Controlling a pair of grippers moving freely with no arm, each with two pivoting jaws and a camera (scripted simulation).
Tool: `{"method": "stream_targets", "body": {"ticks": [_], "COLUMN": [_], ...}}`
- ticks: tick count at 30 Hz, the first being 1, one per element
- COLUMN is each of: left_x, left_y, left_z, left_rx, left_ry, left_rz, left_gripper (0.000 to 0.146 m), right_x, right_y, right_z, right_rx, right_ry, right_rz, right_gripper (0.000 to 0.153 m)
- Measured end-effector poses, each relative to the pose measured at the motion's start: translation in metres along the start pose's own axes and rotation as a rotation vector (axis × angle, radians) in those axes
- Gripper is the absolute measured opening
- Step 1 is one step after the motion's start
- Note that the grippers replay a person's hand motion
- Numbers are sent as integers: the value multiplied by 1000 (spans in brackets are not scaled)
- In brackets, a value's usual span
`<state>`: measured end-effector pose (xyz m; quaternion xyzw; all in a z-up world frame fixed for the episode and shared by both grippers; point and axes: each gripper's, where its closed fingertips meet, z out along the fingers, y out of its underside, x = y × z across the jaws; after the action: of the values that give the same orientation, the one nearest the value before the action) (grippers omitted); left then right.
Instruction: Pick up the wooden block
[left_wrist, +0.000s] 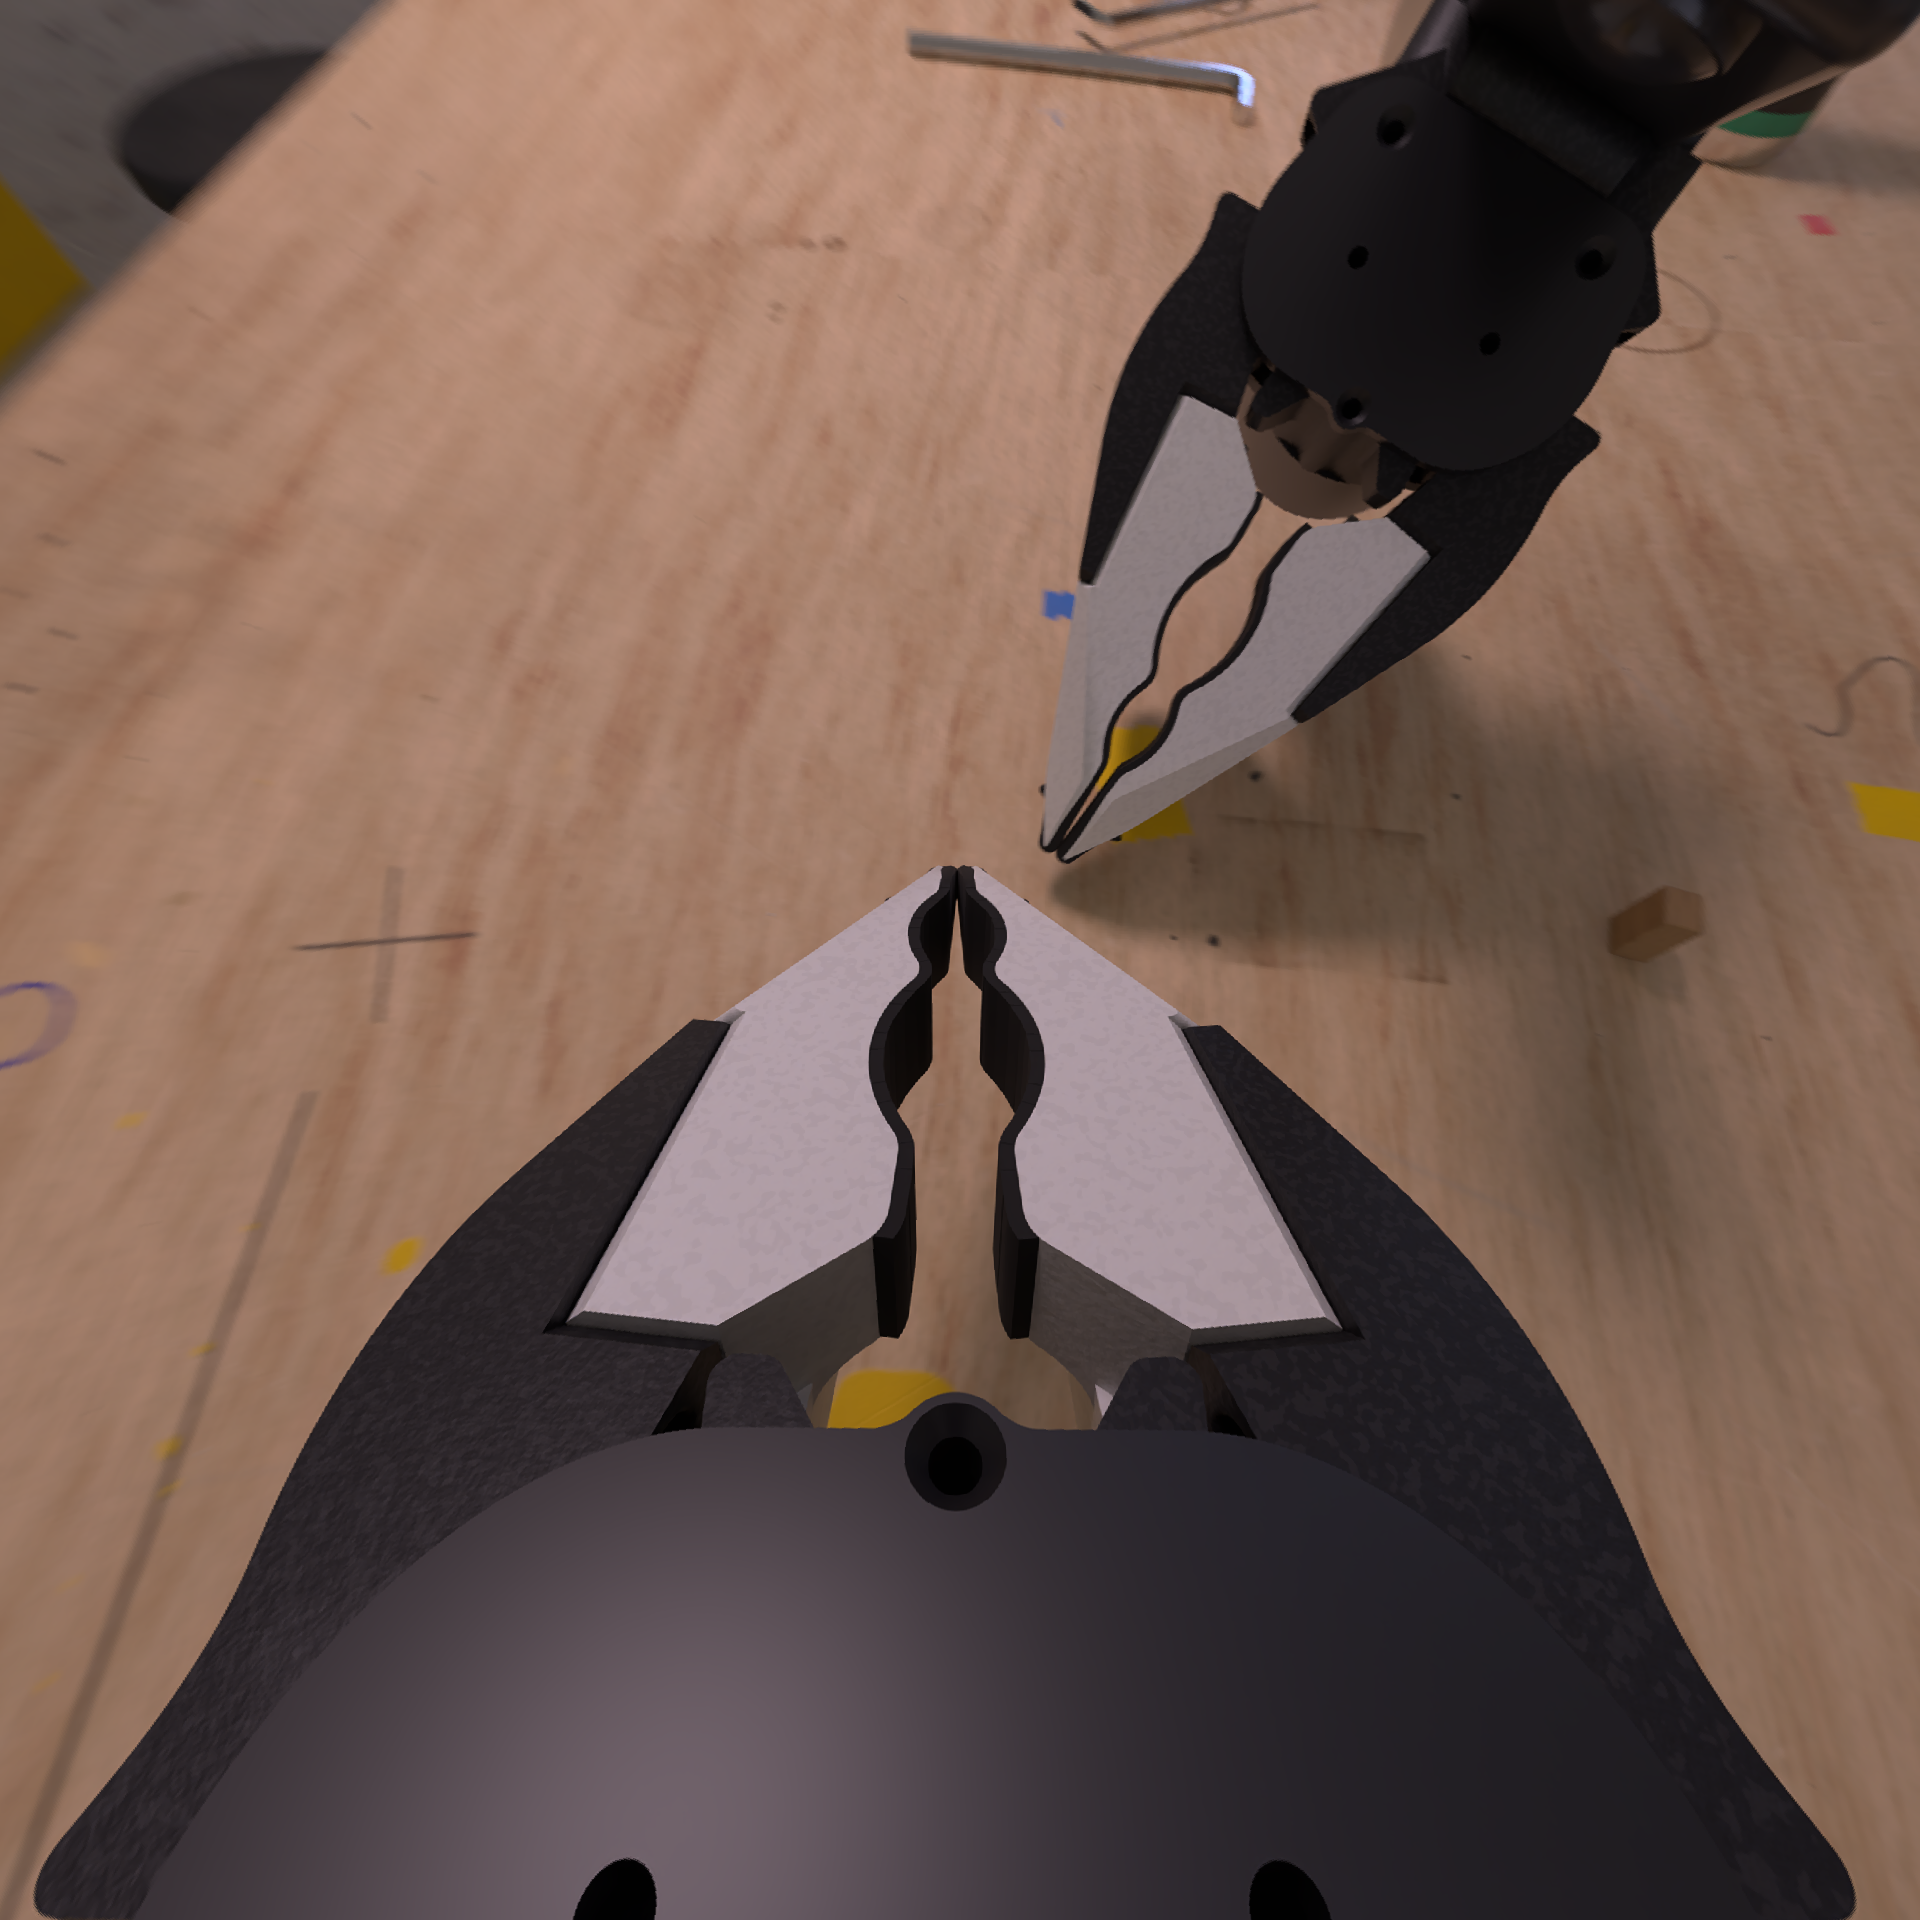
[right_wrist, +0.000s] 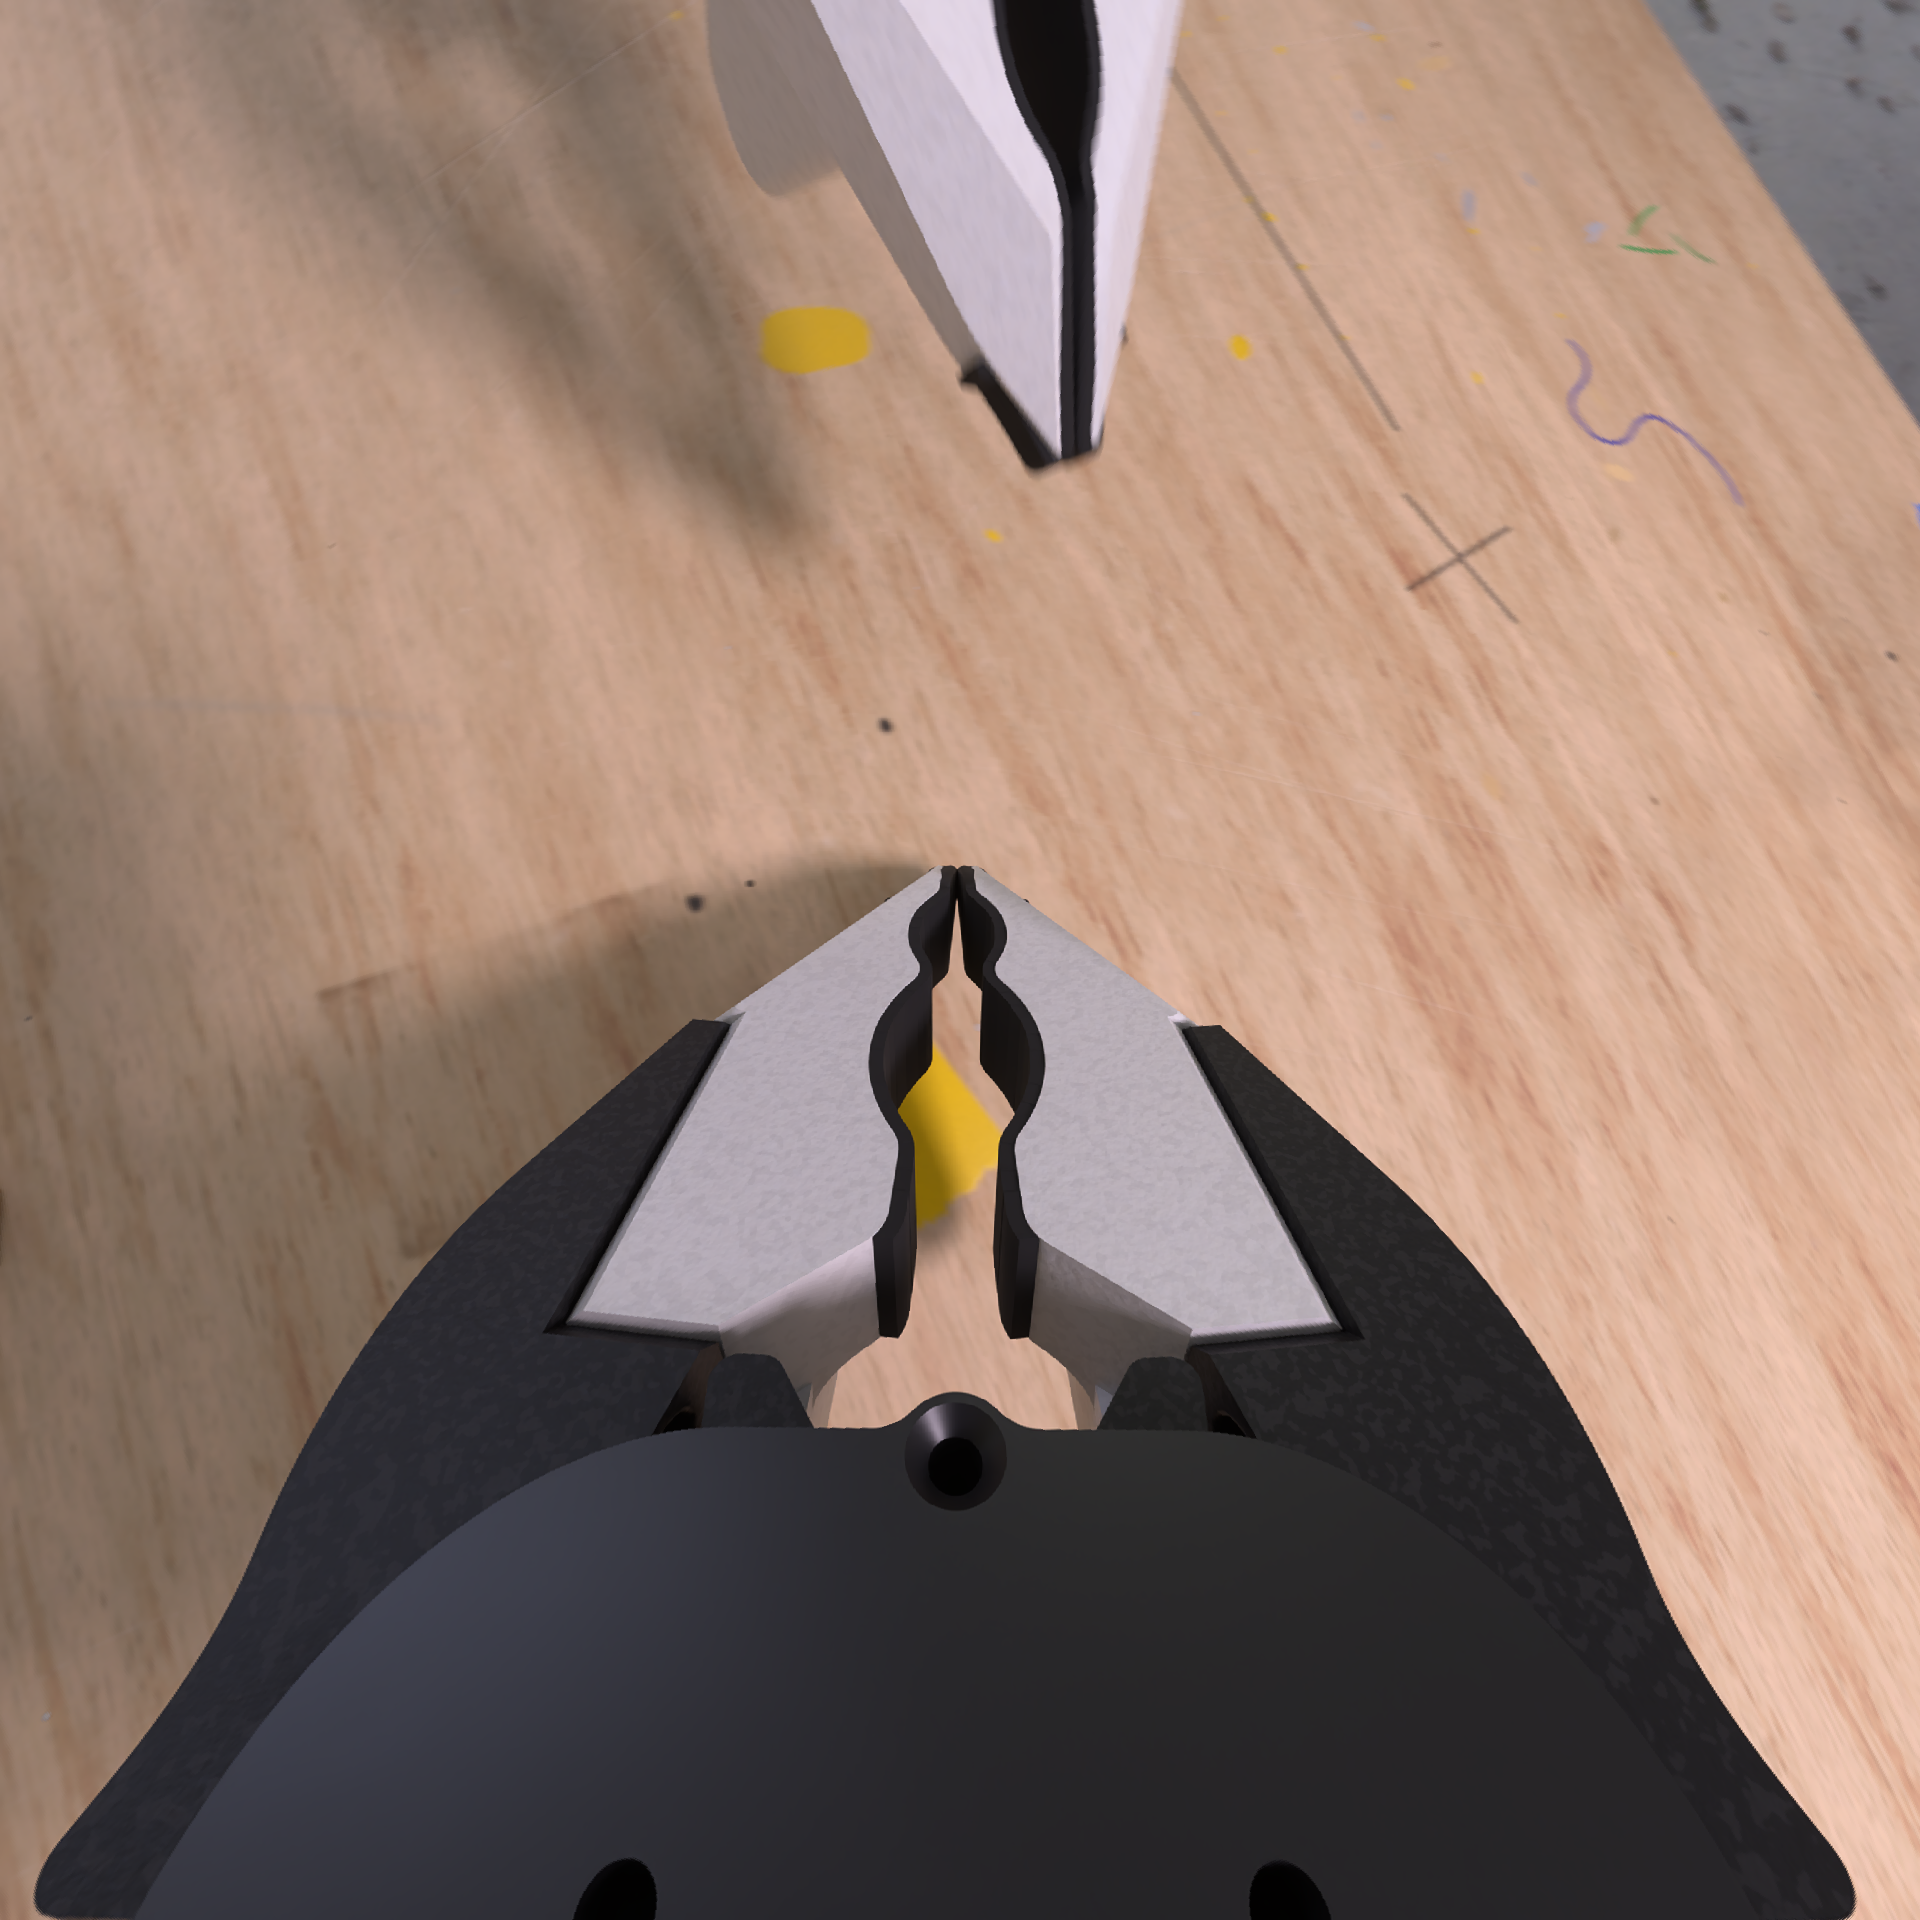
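The wooden block (left_wrist: 1656, 922) lies on the plywood tabletop (left_wrist: 623, 520), off to the right in the left wrist view and well apart from both grippers; nothing touches it. It is a small tan piece resting flat, and it does not appear in the right wrist view.

The left gripper (left_wrist: 956, 873) has its fingers brought together so the tips meet, with only the wavy hollows between the black pads left as gaps. It holds nothing; bare wood and a yellow patch (left_wrist: 883, 1397) show through the gap near its base.

The right gripper (left_wrist: 1062, 847) hangs just beyond the left one, tips pointing down toward the table and near the left gripper's tips. Its fingers are likewise closed at the tips and empty, with a yellow tape piece (right_wrist: 951, 1132) on the table visible through the gap between them. Whether its tips actually touch the tabletop is hard to judge from these angles.

At the far end of the table lies a metal hex key (left_wrist: 1091, 68). Behind the right gripper stands a metallic cylinder with a green band (left_wrist: 1766, 130), mostly hidden, so its contents cannot be seen. A pencilled cross (left_wrist: 387, 940) marks the wood on the left.
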<state>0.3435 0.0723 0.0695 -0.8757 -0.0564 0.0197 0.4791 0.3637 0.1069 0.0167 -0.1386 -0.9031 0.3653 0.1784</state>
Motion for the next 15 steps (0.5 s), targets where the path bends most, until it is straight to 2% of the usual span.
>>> {"method": "stream_targets", "body": {"ticks": [4,6,8,9,11,12,15], "left_x": [-16,-11,5,17,51,69,112], "left_y": [-4,-3,-1,-1,0,1,13], "left_z": [-18,-20,-18,-15,-8,-4,9], "left_rx": [-17,-18,-5,9,45,56,-26], "left_ry": [-144,-164,-143,-115,-4,61,166], "left_rz": [103,136,151,161,188,215,268], "left_gripper": [0,5,10,11,14,16,17], "right_x": [21,32,26,18,-8,-25,-83], "right_y": [-5,-7,-7,-6,3,9,30], "right_z": [-13,-30,-55,-67,-89,-97,-109], "right_rx": [59,67,115,137,161,158,124], "right_ry": [53,89,73,37,-19,-36,-97], "right_rz": [91,149,194,224,283,296,285], "right_gripper": [0,0,0,1,20,24,24]}}
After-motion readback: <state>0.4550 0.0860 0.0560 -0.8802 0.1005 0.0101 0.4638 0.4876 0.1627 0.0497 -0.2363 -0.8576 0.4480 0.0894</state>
